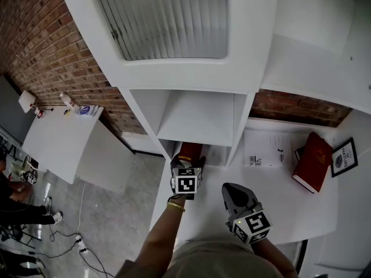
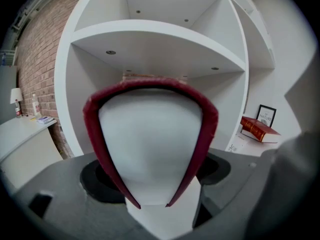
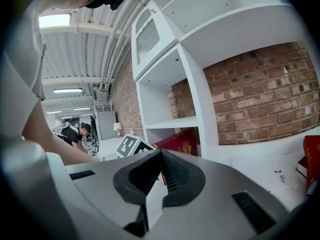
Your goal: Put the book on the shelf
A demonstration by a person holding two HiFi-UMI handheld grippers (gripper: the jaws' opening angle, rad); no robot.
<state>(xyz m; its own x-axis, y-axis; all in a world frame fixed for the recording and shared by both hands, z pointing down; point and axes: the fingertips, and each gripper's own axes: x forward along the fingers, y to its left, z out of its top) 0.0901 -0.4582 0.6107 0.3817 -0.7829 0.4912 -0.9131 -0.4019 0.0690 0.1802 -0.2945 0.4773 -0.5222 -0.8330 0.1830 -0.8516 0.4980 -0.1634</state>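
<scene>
We judge the dark red hardcover book (image 1: 190, 152) stiff and weighty; grip across both covers. It stands in the white shelf (image 1: 197, 117), twelve o'clock of our left claw (image 1: 188, 165), whose wide jaws seemingly clear it. Right claw (image 1: 231, 190) closed, empty.

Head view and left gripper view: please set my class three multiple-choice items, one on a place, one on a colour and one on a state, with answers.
1. Where does the second book lie?
A on the floor
B on the white counter right of the shelf unit
C on the top shelf

2. What colour are the covers of the book between the jaws?
A blue
B green
C red

3. How do the left hand-held gripper's jaws stand?
A shut, empty
B apart, either side of the book
C out of view

Answers:
1. B, it rests flat beside a framed picture.
2. C, red covers frame the white pages.
3. B, both pads stand clear of the covers.
</scene>
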